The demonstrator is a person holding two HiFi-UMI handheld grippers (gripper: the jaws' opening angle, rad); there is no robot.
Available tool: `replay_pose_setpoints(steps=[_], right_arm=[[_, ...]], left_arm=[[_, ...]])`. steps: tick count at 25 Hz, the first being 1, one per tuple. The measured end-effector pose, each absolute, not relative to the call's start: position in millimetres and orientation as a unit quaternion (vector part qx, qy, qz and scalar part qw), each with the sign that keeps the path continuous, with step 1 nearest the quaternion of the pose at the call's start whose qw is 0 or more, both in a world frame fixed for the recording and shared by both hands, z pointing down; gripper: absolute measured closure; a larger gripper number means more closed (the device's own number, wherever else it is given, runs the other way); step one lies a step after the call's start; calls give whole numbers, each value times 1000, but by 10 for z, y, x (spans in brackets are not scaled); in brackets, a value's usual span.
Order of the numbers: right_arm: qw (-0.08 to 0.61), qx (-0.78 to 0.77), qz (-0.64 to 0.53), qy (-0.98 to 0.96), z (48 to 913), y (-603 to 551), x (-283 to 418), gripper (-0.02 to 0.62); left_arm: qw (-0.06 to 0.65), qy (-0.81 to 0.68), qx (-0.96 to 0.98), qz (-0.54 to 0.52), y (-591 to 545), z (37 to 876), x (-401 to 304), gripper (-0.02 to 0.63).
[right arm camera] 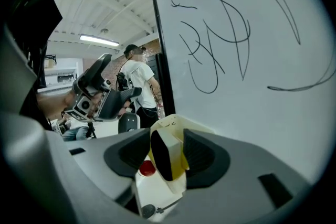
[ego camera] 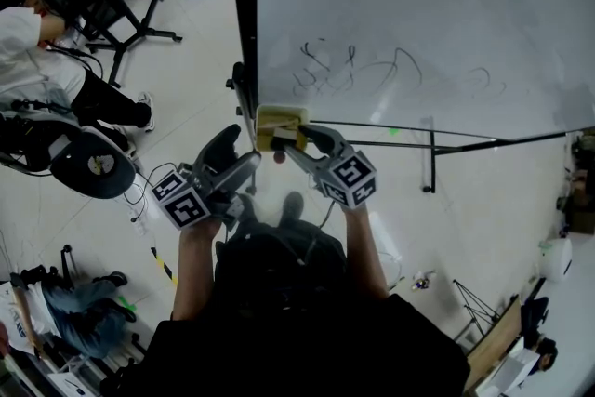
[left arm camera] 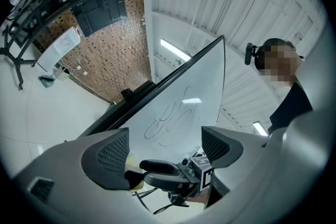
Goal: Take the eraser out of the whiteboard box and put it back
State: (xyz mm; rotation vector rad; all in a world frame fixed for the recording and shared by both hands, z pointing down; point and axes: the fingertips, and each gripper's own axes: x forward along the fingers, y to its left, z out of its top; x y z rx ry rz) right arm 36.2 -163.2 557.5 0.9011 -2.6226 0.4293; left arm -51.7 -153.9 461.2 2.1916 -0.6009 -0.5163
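A cream-yellow box [ego camera: 281, 116] hangs on the left edge of the whiteboard [ego camera: 418, 14]. In the right gripper view the eraser [right arm camera: 165, 160], pale with a black felt face, stands on end with its lower part in the box [right arm camera: 181, 124]. My right gripper [right arm camera: 167, 139] straddles the eraser with its jaws spread wide, and the pads look just off its sides. In the head view the right gripper [ego camera: 290, 140] sits at the box. My left gripper [ego camera: 240, 155] hangs beside it to the left, open with nothing between its jaws [left arm camera: 164, 139].
Black scribbles cover the whiteboard [right arm camera: 220, 34]. A small red thing [right arm camera: 147, 168] shows below the box. The board's black stand bars [ego camera: 428, 144] run along the floor. A seated person [ego camera: 37, 60] and a chair [ego camera: 93, 165] are at the left.
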Motion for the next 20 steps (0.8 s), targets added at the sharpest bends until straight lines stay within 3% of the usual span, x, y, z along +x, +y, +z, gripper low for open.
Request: replay_pose_setpoints(steps=[20], right_arm=[[247, 306, 81, -916, 5711, -1596, 269, 374]], left_arm=[[396, -239, 864, -199, -1527, 4626, -494, 178]])
